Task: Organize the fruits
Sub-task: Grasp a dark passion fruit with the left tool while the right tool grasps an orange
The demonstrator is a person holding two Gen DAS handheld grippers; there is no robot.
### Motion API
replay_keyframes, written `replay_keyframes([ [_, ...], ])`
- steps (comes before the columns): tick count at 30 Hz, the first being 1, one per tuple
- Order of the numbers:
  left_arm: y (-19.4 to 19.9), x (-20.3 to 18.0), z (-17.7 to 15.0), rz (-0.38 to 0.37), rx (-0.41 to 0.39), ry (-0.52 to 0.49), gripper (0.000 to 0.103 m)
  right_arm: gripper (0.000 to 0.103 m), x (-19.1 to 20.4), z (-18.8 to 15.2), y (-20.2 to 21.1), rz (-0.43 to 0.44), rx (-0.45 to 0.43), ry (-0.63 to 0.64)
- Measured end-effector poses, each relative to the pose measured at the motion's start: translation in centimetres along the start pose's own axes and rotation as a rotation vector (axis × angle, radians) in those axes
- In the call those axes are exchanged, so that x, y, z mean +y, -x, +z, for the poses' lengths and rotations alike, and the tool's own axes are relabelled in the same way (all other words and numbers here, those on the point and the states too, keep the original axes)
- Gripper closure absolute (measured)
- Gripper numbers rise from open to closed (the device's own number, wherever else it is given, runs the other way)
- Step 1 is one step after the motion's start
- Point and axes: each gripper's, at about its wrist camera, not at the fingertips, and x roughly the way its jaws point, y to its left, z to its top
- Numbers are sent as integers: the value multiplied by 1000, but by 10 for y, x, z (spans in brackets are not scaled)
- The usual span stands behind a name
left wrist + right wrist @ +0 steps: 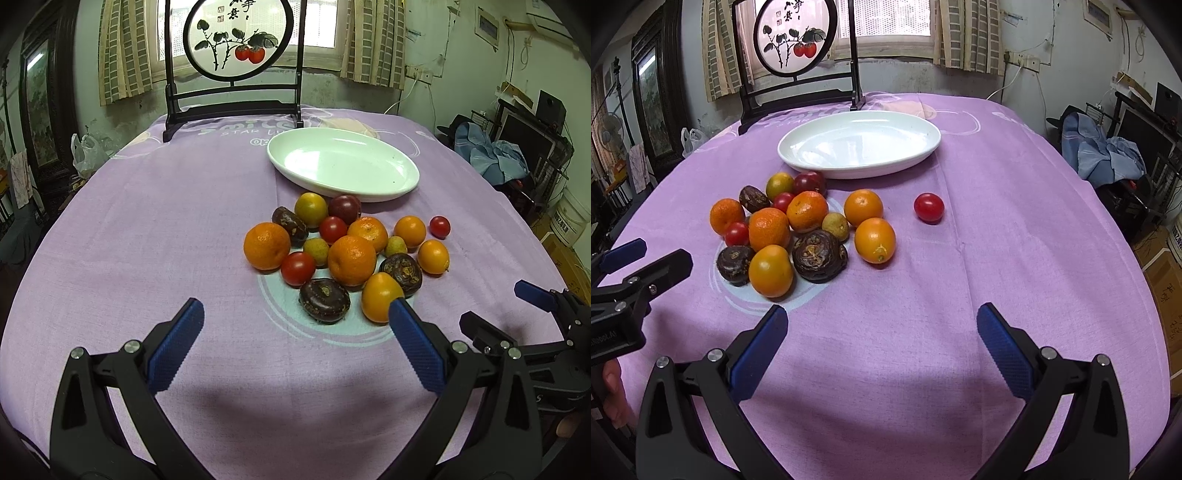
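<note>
Orange, red and dark-skinned fruits [798, 229] lie bunched on the lilac cloth of the desk [997, 258], just in front of the white oval dish [798, 153], which holds nothing. The pile's far edge, a greenish plum [779, 185] and a dark red one [809, 182], lies just beside the dish's near rim. One cherry tomato [928, 208] sits apart from the pile, to the right of it and in front of the dish's right end. Nearest the claws are a yellow-orange fruit [771, 271] and two wrinkled dark fruits [819, 255].

Both claws hover over the near side of the desk, well short of the dish. The left claw [295, 321] has its jaws wide apart and holds nothing; its right pad overlaps the yellow-orange fruit in the left wrist view, though I cannot tell whether it touches. The right claw [882, 325] is likewise spread and empty, over bare cloth on the near side of the pile.

No fruit has reached the dish, so the sorting looks barely begun. The risks, as I judge them: the fruits are round and packed in contact, so closing on one may nudge its neighbours and send them rolling across the cloth, perhaps off the desk. The tomatoes [297, 268] look soft and could burst under a hard squeeze. The claws also sit close together and could collide if both reach for the pile.
</note>
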Motion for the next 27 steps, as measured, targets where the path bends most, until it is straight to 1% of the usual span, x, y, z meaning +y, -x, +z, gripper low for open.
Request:
replay_keyframes([
  [2,-3,2,0,-1,5,-9,2,1,-1,1,-4,-12,7,27],
  [6,-9,8,0,9,15,-30,2,1,-4,5,-16,-3,47,68],
  [8,-12,12,-1,7,26,-34,2,1,-6,7,-23,-21,62,98],
  [9,-15,14,-2,5,33,-34,2,1,-6,8,-26,-18,67,107],
  [10,-17,15,-2,2,39,-35,2,1,-8,10,-29,7,75,115],
  [12,-22,18,-3,-3,52,-37,2,10,-8,14,-35,53,88,128],
  [13,-24,19,-3,-5,57,-38,2,19,-7,16,-38,70,101,136],
  [14,-25,20,-2,-8,60,-38,2,23,-7,18,-43,81,118,143],
  [15,-26,21,-2,-12,62,-36,2,24,-6,20,-47,83,126,148],
  [16,-27,22,-2,-16,62,-35,2,27,-5,23,-51,86,129,153],
  [17,-28,25,-1,-21,62,-36,2,36,-4,26,-55,101,133,158],
  [19,-29,28,-1,-26,64,-34,2,45,-3,31,-63,123,154,156],
  [22,-34,31,-2,-39,80,-39,2,48,-2,38,-70,124,153,165],
  [24,-37,31,-3,-47,93,-45,2,52,-2,41,-72,128,149,165],
  [26,-41,30,-3,-58,105,-50,2,59,-3,46,-76,125,145,167],
  [27,-43,29,-4,-65,111,-54,2,60,-4,47,-77,130,142,163],
])
